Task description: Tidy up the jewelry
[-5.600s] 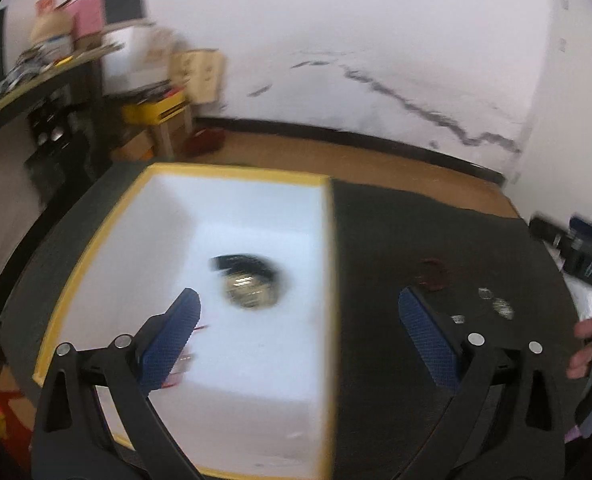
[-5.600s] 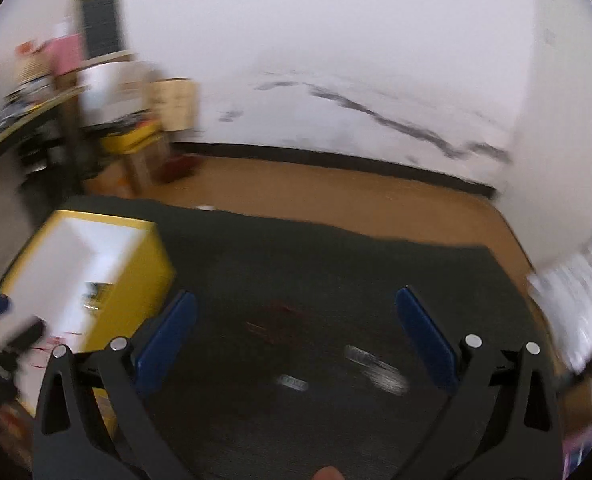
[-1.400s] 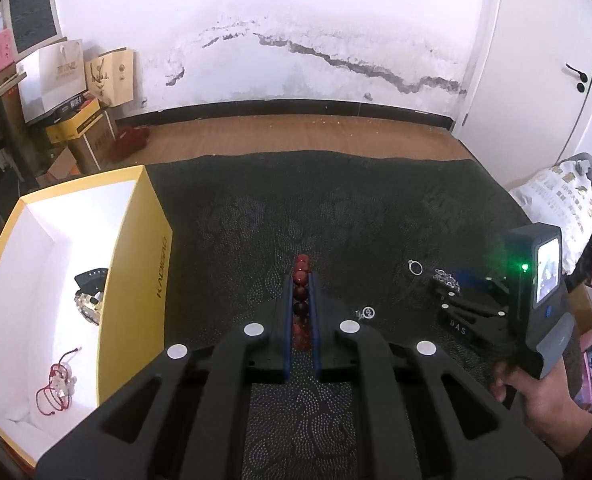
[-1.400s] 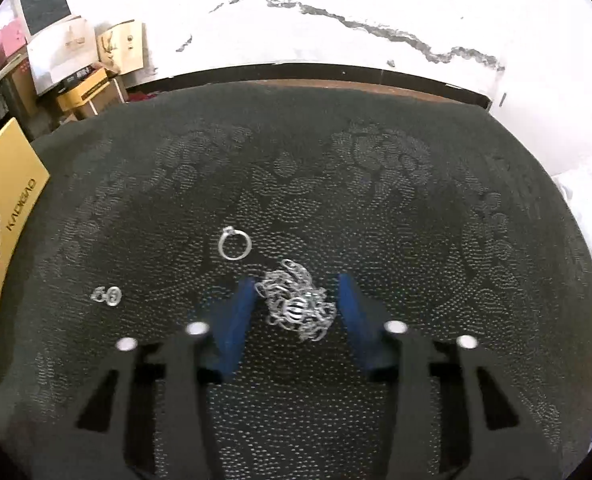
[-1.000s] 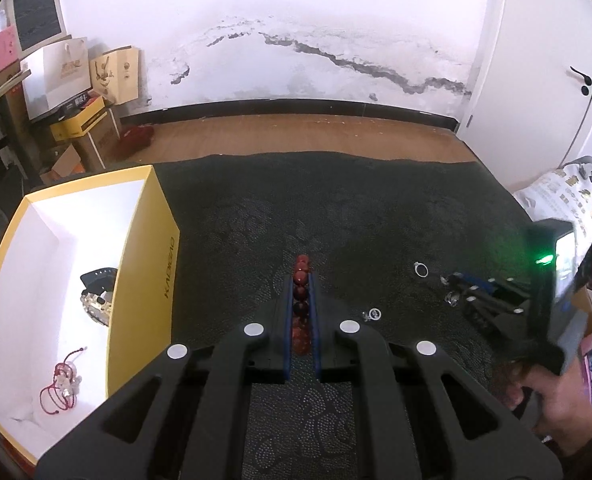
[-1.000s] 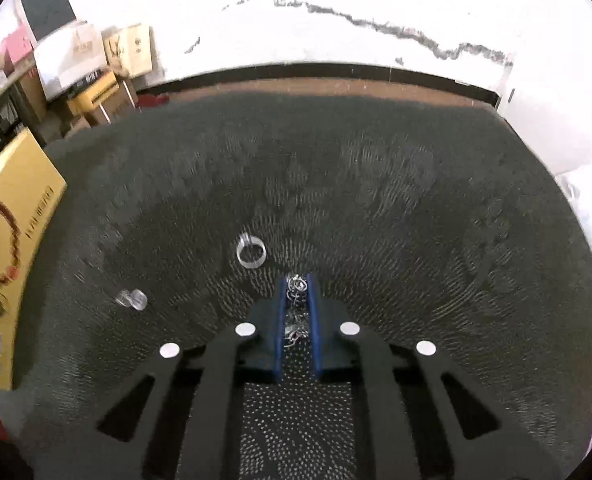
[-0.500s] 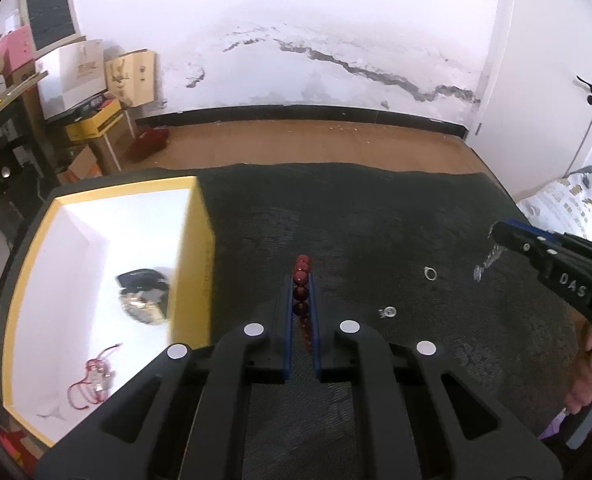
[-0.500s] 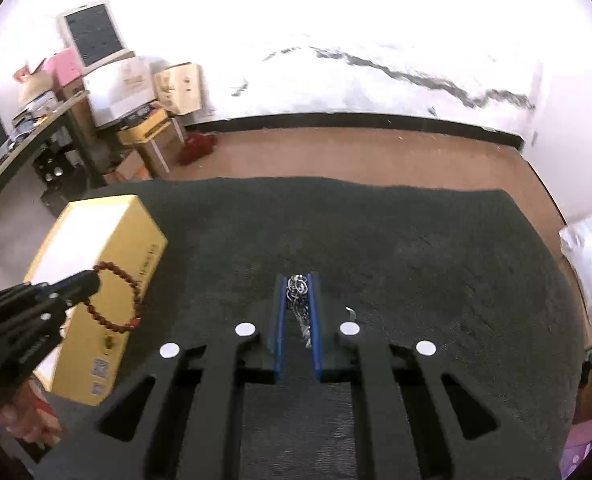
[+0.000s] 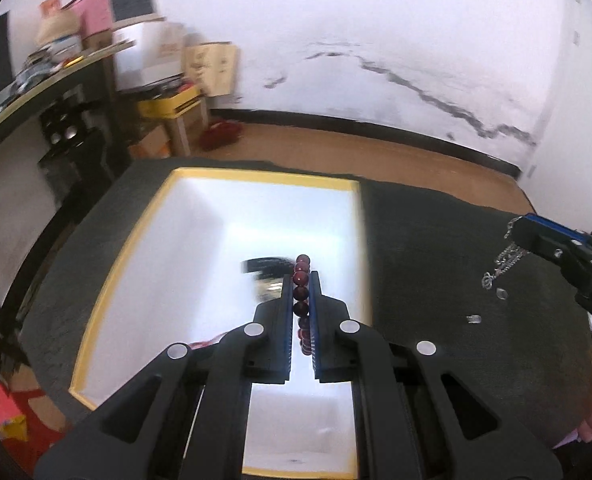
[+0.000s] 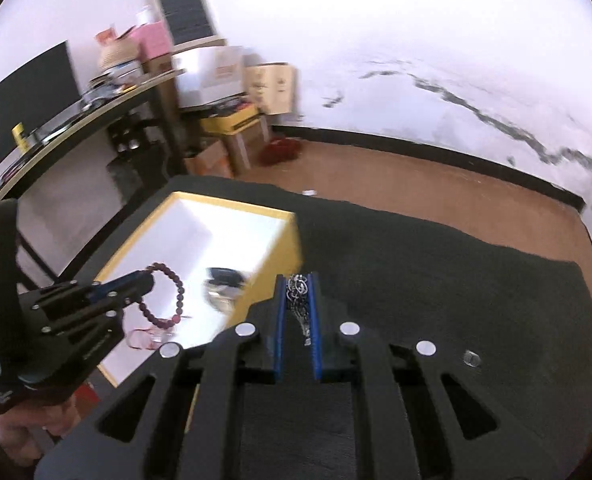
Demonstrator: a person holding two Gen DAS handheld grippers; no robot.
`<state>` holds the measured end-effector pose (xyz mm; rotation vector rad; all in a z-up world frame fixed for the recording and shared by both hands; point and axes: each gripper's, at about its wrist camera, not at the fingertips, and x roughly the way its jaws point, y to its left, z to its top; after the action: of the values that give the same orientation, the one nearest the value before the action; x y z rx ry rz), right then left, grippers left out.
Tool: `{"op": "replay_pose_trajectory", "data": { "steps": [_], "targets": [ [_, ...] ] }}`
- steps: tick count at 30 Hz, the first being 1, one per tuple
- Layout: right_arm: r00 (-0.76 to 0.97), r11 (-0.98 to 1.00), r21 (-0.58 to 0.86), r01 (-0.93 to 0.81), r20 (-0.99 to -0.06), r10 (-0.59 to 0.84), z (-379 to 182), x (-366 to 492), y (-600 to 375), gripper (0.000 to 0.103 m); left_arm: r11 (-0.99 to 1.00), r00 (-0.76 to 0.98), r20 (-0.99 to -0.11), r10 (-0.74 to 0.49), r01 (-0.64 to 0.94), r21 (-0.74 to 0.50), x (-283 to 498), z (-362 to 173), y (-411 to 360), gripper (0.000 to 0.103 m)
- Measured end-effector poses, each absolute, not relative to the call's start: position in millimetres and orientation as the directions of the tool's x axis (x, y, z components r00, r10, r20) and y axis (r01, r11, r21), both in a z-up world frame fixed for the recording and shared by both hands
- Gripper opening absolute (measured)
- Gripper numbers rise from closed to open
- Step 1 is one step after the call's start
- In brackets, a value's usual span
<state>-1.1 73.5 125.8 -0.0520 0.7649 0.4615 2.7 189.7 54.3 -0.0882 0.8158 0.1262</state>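
One dark red bead bracelet (image 9: 301,280) is pinched between the pressed-together fingers of the left gripper (image 9: 301,280), hanging over the white inside of the single yellow-rimmed box (image 9: 264,178), where one blurred watch (image 9: 266,270) and one red string charm (image 10: 146,336) lie. One silver chain (image 10: 298,292) is clamped in the right gripper (image 10: 297,280) above the black patterned cloth (image 10: 456,280). Two small silver pieces (image 9: 473,319) rest on that cloth, just beside each other.

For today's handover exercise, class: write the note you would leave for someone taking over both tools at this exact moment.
Left tool: shut on the red bead bracelet, held over the open yellow box.
Right tool: shut on the silver chain, above the dark mat, right of the box.
Done: a watch and a red string piece lie in the box.
Left: drop both items in, then fetch the two small silver pieces from the mat.
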Motion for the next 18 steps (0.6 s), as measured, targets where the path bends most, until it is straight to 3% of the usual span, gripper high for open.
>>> {"op": "replay_pose_trajectory", "data": {
  "steps": [10, 18],
  "targets": [
    [0.561, 0.828, 0.098, -0.552, -0.691, 0.456, 118, -5, 182, 0.011, 0.954, 0.604, -0.777, 0.178, -0.301, -0.015, -8, 17, 282, 0.007],
    [0.518, 0.81, 0.106, -0.577, -0.72, 0.463, 90, -1, 213, 0.011, 0.947, 0.559, -0.809, 0.182, -0.322, -0.009, 3, -9, 303, 0.007]
  ]
}}
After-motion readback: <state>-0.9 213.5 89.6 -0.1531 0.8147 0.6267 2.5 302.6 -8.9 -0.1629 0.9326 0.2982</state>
